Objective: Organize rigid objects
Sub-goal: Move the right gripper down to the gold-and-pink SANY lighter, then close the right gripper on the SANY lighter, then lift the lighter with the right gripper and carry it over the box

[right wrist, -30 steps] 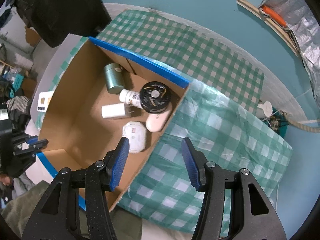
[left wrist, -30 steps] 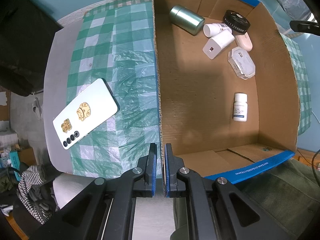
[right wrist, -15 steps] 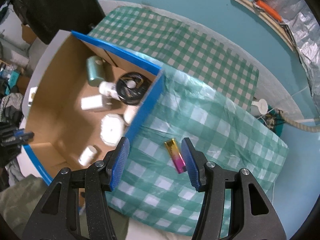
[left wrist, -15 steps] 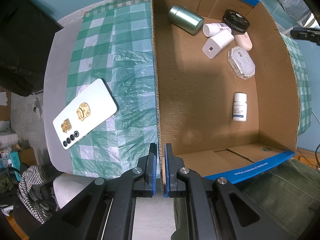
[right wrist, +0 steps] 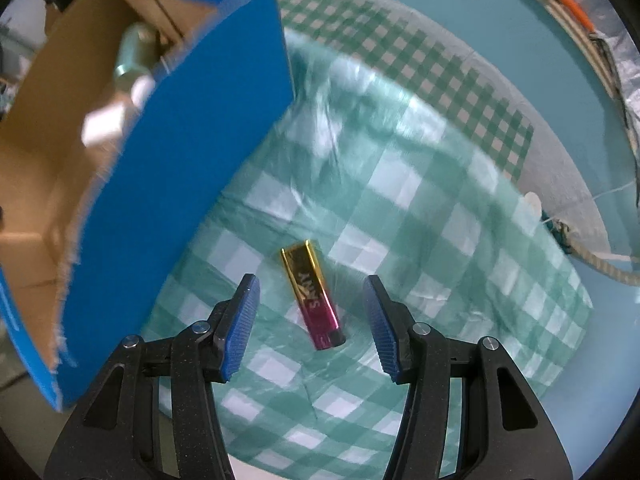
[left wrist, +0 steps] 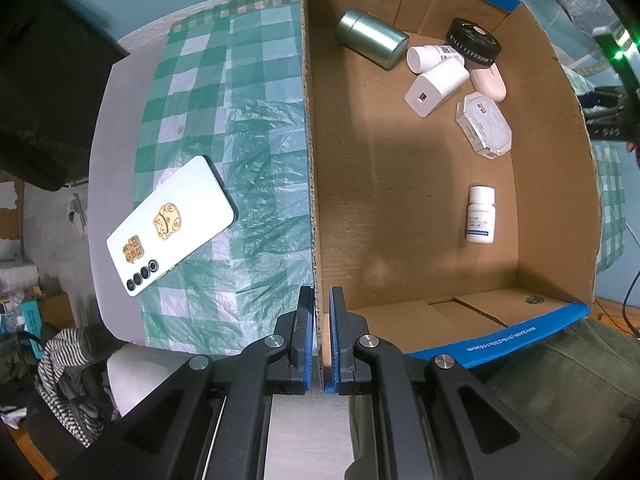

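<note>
The left gripper is clamped shut on the corrugated left wall of the open brown cardboard box with blue outer faces, its blue pads pressed to either side of the wall's top edge near the box's near corner. Inside, the box floor is bare across its middle and near half; the things gathered at the far right corner are a green metal cylinder tin on its side, a black round ribbed lid, a white lying bottle partly under that lid, a white rectangular charger block, a pale pink oval case and a clear-edged octagonal white box; a white pill bottle with a blue label band lies alone by the right wall. Outside the left wall, a white smartphone with gold stickers lies face down on the green-and-white checked plastic cloth, close to the grey table edge. The right gripper hangs with jaws moderately apart and holding nothing, straddling a gold-to-magenta metallic lighter that lies on the cloth just outside the box's blue right wall, with free cloth on its other sides. The right wrist view is motion-blurred, so the box contents there are smears and pad contact with the lighter cannot be judged.
</note>
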Available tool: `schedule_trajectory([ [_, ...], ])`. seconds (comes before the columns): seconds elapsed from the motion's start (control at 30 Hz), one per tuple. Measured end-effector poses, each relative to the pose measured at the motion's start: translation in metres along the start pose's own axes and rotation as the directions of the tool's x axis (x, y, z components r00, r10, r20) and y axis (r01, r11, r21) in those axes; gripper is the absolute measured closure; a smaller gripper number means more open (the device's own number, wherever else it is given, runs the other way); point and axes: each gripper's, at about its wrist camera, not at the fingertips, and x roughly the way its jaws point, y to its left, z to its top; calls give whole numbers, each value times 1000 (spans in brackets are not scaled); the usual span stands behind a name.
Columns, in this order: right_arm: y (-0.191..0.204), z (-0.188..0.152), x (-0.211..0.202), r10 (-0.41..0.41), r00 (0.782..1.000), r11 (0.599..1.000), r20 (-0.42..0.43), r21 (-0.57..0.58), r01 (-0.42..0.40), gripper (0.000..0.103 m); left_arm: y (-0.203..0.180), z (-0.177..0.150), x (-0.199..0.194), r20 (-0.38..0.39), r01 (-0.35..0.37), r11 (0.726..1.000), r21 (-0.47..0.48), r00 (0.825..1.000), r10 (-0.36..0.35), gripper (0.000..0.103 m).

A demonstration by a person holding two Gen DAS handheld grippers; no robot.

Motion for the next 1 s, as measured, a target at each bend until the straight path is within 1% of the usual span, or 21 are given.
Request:
schedule_trajectory([
  [0.07,-1,-2,12,-1,1000,1000,-18,-7,1,49,0,0,-1,0,0,1000,-2,1000,0,96],
  [0.37,-3,-2,36,-38,997,998,-65,-51,35,49,-1,0,-2,-1,-5,1000,-10,1000,5,96],
  [0.4,-3,-1,38,-41,997,998,-70,-53,37,50,-1,0,-2,-1,-5,1000,-10,1000,5,96],
  [0.43,-3,-1,40,-42,996,998,-79,-55,38,54,-1,0,-2,-1,-5,1000,-11,1000,5,96],
  [0.47,-4,-1,40,-35,997,998,-76,-52,31,54,0,0,-2,0,-5,1000,-13,1000,5,96],
  [0.57,-3,1,39,-29,997,999,-77,-45,25,60,0,0,-2,0,-3,1000,-17,1000,3,96],
  [0.63,-1,1,39,-29,996,998,-80,-50,25,68,0,0,-1,0,-2,1000,-17,1000,2,96],
  [0.73,3,2,37,-29,996,999,-89,-39,26,77,0,0,-1,0,-2,1000,-17,1000,2,96],
  [0.87,6,1,37,-33,995,999,-94,-11,32,81,0,0,-1,0,-1,1000,-13,1000,1,96],
  [1.0,2,0,38,-17,995,999,-102,32,20,82,0,1,-1,1,-2,1000,-8,1000,2,96],
])
